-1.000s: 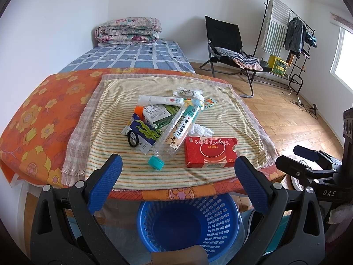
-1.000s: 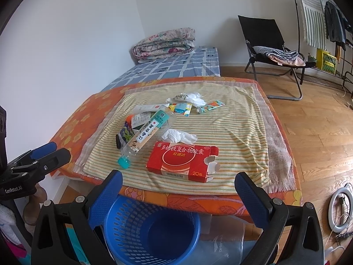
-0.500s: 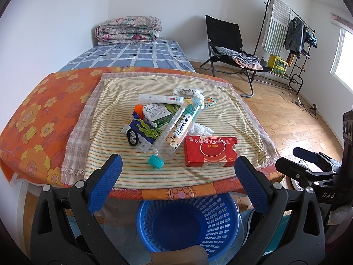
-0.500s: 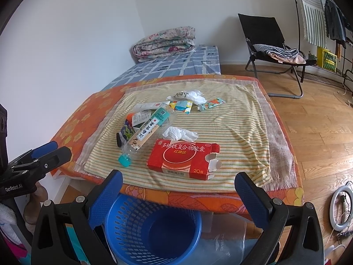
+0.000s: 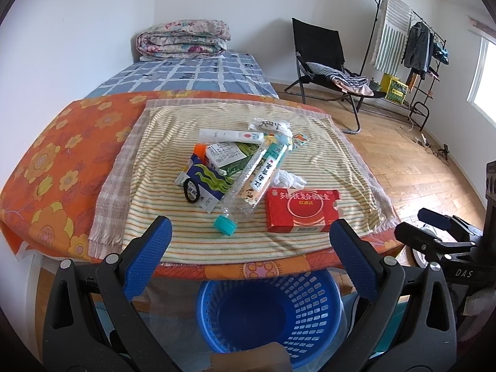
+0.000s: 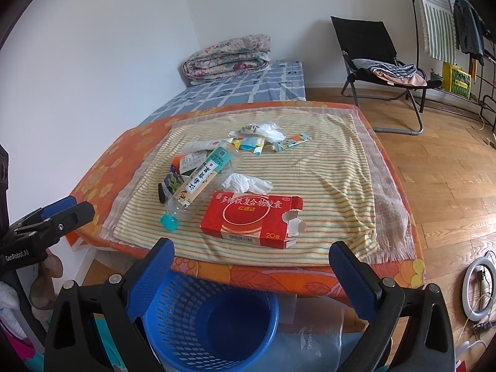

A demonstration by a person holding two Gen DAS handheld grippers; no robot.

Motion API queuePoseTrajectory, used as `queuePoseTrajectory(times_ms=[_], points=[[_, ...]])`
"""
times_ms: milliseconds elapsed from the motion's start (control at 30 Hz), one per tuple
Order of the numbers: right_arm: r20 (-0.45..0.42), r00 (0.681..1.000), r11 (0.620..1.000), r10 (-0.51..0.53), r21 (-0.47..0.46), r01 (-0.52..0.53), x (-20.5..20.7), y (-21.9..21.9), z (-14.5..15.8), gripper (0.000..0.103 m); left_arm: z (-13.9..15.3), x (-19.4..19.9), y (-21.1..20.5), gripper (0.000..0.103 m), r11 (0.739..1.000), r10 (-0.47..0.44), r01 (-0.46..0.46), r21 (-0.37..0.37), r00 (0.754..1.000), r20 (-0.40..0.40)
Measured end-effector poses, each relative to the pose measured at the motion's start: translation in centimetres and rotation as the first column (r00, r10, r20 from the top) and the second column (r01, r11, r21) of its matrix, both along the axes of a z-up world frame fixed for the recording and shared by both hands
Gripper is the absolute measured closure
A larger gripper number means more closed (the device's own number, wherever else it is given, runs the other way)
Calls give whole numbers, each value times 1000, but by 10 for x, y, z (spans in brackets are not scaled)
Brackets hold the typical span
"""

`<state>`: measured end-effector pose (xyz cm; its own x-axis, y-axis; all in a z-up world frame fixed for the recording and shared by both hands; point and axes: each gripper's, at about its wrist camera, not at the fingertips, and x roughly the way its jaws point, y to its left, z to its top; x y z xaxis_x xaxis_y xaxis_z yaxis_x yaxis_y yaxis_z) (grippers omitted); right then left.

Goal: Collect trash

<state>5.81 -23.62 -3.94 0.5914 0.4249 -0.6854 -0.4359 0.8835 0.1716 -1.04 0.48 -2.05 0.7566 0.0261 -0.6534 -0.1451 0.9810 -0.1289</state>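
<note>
Red box [image 6: 251,220] just beyond right claw [image 6: 251,274]

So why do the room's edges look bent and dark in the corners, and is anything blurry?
Left wrist view: fisheye lens bows the table edge and blacks out the corners; soft daylight, bright window at right. Right wrist view: same curving, red box sharp, no obvious blur.

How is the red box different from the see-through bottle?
The red box is flat and rectangular; the bottle is long, round and clear. The box lies apart from the pile with a torn end flap; the bottle leans on other packets and has a teal cap. Both lie on the striped cloth.
</note>
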Motion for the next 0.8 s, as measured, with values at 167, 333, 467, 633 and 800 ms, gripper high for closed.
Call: queuePoseTrajectory(times_ms=[167, 333, 467, 633, 800], points=[[0, 1000, 1000, -26, 12, 26, 6, -9, -7, 2, -7, 3, 9, 0, 1000, -1, 2, 13, 1000, -31], [-29, 999, 1000, -16, 11, 17, 19, -13, -11, 5, -20, 13, 22, 0, 1000, -17, 16, -9, 994, -106], [-63, 998, 1000, 12, -2, -12, 37, -10, -14, 7, -28, 28, 31, 0, 998, -34, 26, -50, 986, -161], [-179, 983, 999, 42, 41, -36, 70, -10, -27, 17, -41, 58, 32, 4, 996, -88, 79, -52, 976, -202], [-297, 952, 994, 74, 103, -45, 104, -10, -50, 25, -58, 87, 31, 15, 991, -126, 109, -80, 960, -252]])
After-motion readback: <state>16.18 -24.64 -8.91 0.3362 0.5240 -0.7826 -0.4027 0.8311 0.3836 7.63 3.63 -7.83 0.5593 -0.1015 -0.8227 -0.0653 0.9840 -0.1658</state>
